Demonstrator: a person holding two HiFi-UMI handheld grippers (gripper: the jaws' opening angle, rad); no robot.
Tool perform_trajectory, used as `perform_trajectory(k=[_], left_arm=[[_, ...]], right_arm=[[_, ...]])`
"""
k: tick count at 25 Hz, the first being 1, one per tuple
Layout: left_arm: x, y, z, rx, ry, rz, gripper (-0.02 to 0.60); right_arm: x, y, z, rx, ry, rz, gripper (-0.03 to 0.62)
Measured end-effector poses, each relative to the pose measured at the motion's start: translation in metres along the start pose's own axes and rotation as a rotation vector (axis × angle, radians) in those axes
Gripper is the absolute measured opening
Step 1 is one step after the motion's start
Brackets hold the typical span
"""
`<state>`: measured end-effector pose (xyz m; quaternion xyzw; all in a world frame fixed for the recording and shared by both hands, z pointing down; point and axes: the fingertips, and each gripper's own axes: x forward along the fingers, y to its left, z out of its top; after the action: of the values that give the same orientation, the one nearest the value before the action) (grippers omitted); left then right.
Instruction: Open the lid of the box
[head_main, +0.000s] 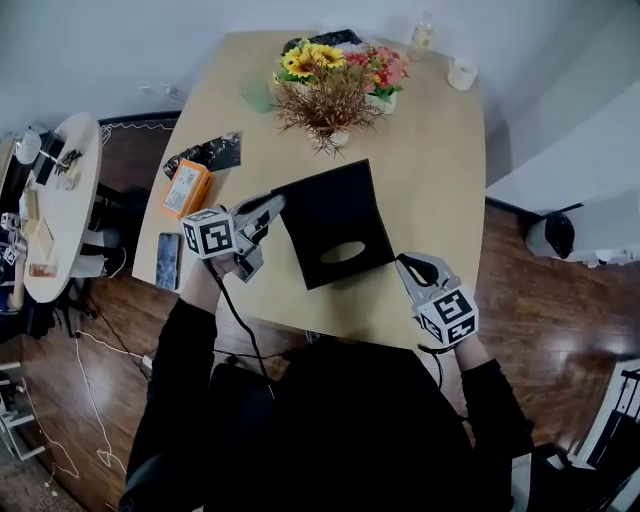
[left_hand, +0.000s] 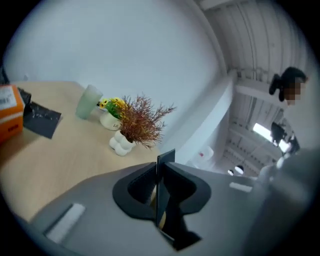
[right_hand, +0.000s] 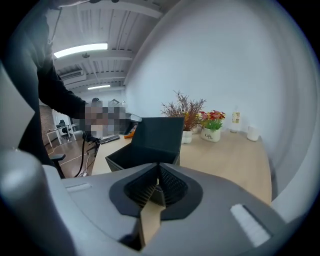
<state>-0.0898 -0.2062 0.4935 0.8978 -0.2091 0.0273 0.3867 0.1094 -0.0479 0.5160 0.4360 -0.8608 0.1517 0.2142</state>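
Left tongs (head_main: 274, 205) pinch the lid (right_hand: 159, 131); right tongs (head_main: 403, 262), closed, sit near the box (right_hand: 131, 159).

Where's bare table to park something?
Best: the right strip of the tan wooden table, between the open black box and the right edge, nearer than the white cup. Smaller patch between pale green cup and black bag. Crowded: left edge, orange box, dark phone.

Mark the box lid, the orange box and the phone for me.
box lid (right_hand: 159, 134): right gripper view, middle of the raised panel.
orange box (head_main: 186, 188): head view, top face.
phone (head_main: 169, 260): head view, middle of screen.
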Motion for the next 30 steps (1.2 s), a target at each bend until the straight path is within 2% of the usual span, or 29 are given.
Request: perform_trajectory(k=[4, 7, 11, 15, 18, 22, 27, 29, 30], left_arm=[[0.001, 0.025, -0.004, -0.172, -0.080, -0.012, 0.017], [0.005, 0.038, -0.009, -0.227, -0.092, -0.026, 0.018], [0.008, 0.054, -0.013, -0.230, -0.071, -0.008, 0.034], [-0.002, 0.075, -0.014, -0.218, -0.091, 0.106, 0.049], [-0.019, 0.081, -0.005, -0.178, -0.136, 0.197, 0.049], [-0.031, 0.059, 0.001, -0.077, -0.162, 0.263, 0.049], [-0.032, -0.003, -0.006, 0.120, -0.151, 0.319, 0.049], [-0.031, -0.027, -0.019, 0.210, -0.114, 0.380, 0.049], [-0.033, -0.035, -0.027, 0.258, -0.091, 0.434, 0.049]], right_arm=[[-0.006, -0.005, 0.003, 0.046, -0.007, -0.058, 0.009], [-0.010, -0.006, 0.002, 0.065, 0.001, -0.099, 0.009], [-0.010, -0.001, 0.006, 0.069, 0.007, -0.129, 0.009], [-0.006, 0.003, 0.009, 0.066, 0.013, -0.128, 0.009], [-0.001, 0.005, 0.011, 0.074, 0.006, -0.119, 0.009], [0.006, 0.008, 0.016, 0.065, 0.001, -0.091, 0.009], [0.013, 0.011, 0.027, 0.030, -0.022, -0.036, 0.009], [0.013, 0.012, 0.031, 0.005, -0.035, -0.016, 0.009], [0.011, 0.012, 0.033, -0.011, -0.043, -0.012, 0.009]])
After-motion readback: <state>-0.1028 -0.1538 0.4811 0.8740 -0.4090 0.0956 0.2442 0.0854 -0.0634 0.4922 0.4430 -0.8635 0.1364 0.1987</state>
